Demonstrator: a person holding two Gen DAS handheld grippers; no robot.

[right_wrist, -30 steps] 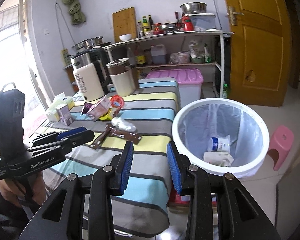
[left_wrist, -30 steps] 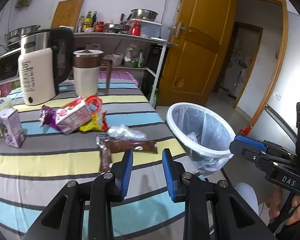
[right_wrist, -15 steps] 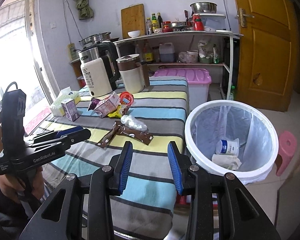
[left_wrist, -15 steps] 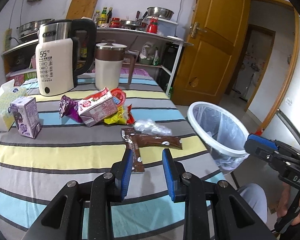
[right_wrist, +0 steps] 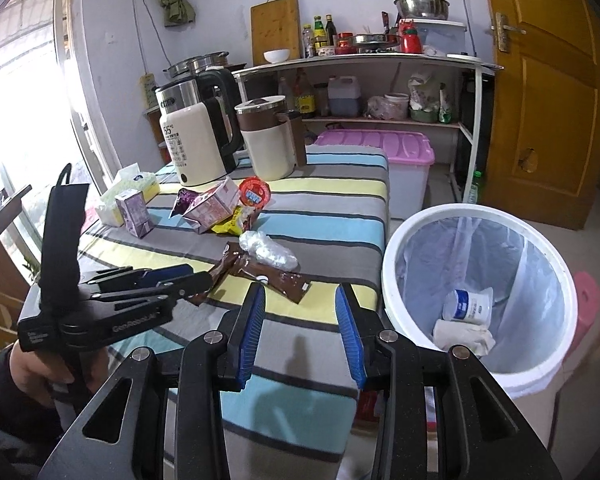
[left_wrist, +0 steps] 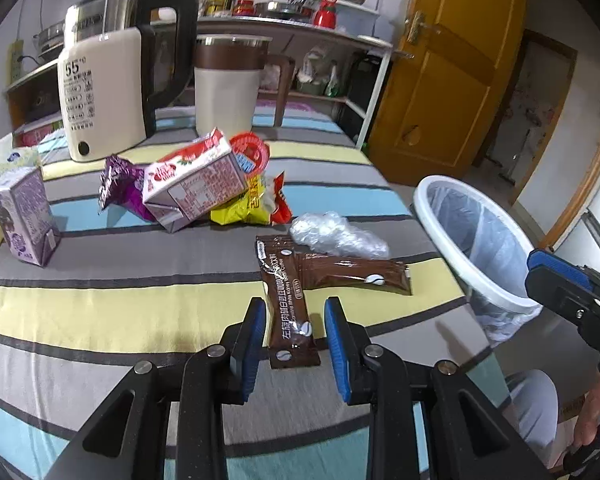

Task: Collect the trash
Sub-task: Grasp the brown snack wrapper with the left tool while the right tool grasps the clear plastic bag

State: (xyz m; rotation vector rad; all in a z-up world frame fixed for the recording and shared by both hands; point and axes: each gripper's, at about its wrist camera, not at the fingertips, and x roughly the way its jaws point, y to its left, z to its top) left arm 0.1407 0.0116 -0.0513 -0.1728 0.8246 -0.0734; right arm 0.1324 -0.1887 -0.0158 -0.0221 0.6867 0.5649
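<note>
brown sachet [left_wrist: 290, 312] | flat on striped cloth | white bin [right_wrist: 476, 216] beside

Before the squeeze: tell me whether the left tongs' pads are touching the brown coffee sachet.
Apart. The left wrist view shows striped cloth on both sides between the left tongs and the brown coffee sachet, which lies between the open pads.
</note>
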